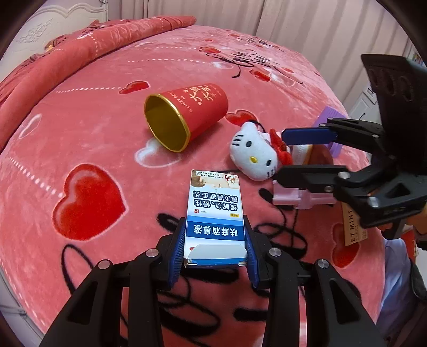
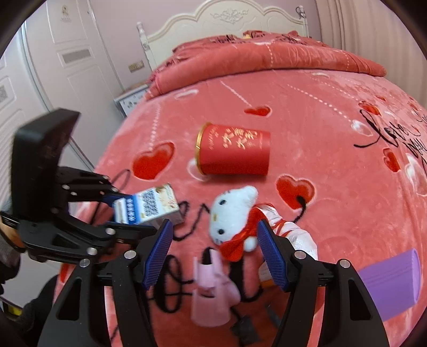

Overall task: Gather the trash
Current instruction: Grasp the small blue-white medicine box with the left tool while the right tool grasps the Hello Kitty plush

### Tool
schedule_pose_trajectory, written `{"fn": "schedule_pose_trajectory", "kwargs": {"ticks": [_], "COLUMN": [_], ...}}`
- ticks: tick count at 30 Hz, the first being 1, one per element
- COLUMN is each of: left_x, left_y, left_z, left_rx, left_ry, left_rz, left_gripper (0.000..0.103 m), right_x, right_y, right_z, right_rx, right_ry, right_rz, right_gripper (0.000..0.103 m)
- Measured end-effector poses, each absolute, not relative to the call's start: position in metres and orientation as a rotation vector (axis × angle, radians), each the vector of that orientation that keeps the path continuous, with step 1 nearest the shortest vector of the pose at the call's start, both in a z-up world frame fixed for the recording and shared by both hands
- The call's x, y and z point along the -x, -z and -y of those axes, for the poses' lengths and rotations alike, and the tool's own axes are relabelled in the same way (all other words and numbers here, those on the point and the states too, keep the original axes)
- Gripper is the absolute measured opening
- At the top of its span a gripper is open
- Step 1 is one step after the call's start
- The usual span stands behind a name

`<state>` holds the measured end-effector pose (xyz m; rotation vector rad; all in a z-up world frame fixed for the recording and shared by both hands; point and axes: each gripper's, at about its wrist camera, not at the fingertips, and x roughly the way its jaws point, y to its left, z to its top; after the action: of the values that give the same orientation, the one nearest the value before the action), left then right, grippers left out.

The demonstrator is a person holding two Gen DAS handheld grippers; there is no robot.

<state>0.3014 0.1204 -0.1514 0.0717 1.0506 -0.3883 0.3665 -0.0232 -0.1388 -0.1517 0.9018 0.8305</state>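
A blue-and-white medicine box (image 1: 214,202) sits between the blue pads of my left gripper (image 1: 214,227), which is shut on its near end just above the bed. The same box (image 2: 152,205) and left gripper (image 2: 141,213) show at the left of the right wrist view. My right gripper (image 2: 213,224) is open and straddles a white cat plush with a red bow (image 2: 232,211); neither pad presses on it. In the left wrist view the right gripper (image 1: 280,156) reaches in beside the plush (image 1: 253,152). A red paper cup (image 1: 186,114) (image 2: 234,152) lies on its side beyond.
Everything rests on a pink heart-print blanket (image 1: 106,133). A small pink box (image 2: 210,291), a white packet (image 2: 301,237) and a purple object (image 2: 392,283) lie near the right gripper. A folded quilt (image 2: 267,58), headboard (image 2: 226,21) and door (image 2: 66,53) stand behind.
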Motion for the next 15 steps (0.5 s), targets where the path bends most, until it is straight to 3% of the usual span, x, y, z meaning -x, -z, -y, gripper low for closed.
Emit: {"fn": "schedule_pose_trajectory", "kwargs": {"ticks": [5,7,15], "left_x": [-0.308,-0.310,-0.301], "left_y": [0.160,0.164,0.153], "left_z": [-0.125,-0.126,-0.125], "left_rx": [-0.040,-0.031,-0.012], "left_ry": [0.396,0.395,0.405], "left_rz": [-1.057,-1.060,-1.039], "left_gripper": [0.041,0.041,0.040], "right_x": [-0.375,-0.377,-0.371], "right_y": [0.159,0.162,0.148], "right_z": [0.012,0.010,0.011], "right_rx": [0.219,0.242,0.266], "right_ry": [-0.814,-0.795,-0.819], "right_rz": [-0.937,-0.941,-0.902], "right_gripper": [0.055,0.040,0.032]}}
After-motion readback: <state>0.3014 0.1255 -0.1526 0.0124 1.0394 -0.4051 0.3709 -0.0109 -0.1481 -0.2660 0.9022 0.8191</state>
